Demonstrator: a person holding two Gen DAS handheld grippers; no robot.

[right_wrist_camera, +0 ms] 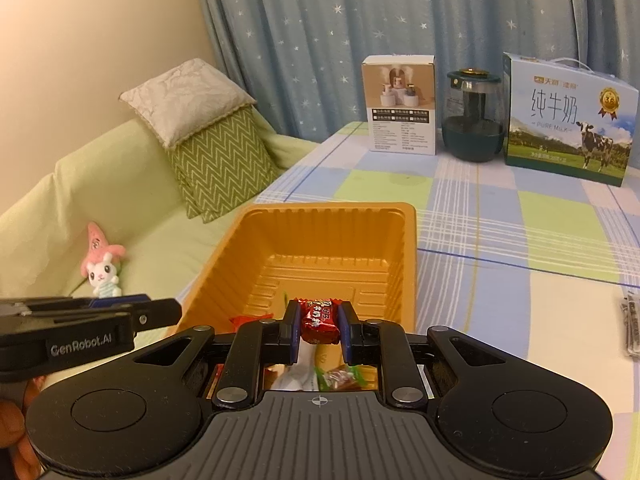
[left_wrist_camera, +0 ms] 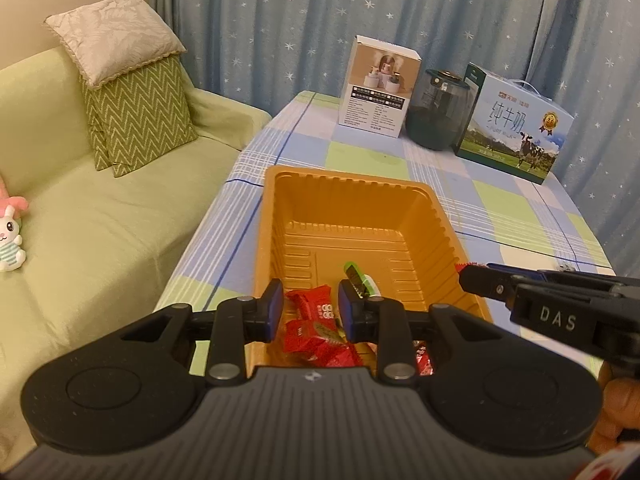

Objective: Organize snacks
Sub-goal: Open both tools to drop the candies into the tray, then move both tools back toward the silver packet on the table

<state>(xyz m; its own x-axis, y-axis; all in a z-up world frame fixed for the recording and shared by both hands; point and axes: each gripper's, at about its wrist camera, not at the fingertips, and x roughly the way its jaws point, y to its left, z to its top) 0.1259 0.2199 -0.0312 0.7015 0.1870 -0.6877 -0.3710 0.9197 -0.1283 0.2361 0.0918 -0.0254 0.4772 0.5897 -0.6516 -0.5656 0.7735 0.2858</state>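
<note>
An orange plastic tray (left_wrist_camera: pixel 344 208) (right_wrist_camera: pixel 332 232) sits on the checked tablecloth. Its near end holds red snack packets (left_wrist_camera: pixel 316 328) and a green-wrapped snack (left_wrist_camera: pixel 360 278). My left gripper (left_wrist_camera: pixel 310 308) is open and empty above the red packets. My right gripper (right_wrist_camera: pixel 320 324) is shut on a red candy packet (right_wrist_camera: pixel 320 320) and holds it over the tray's near end, above a white packet (right_wrist_camera: pixel 298 372) and a green-edged one (right_wrist_camera: pixel 340 378). The right gripper also shows in the left wrist view (left_wrist_camera: pixel 480 278), beside the tray's right rim. The left gripper shows at the left of the right wrist view (right_wrist_camera: pixel 160 310).
At the table's far side stand a white humidifier box (left_wrist_camera: pixel 376 88), a dark glass jar (left_wrist_camera: pixel 438 112) and a milk carton box (left_wrist_camera: pixel 516 124). A dark snack packet (right_wrist_camera: pixel 632 328) lies at the right. A green sofa (left_wrist_camera: pixel 92 220) with cushions and a plush rabbit (right_wrist_camera: pixel 104 268) is left.
</note>
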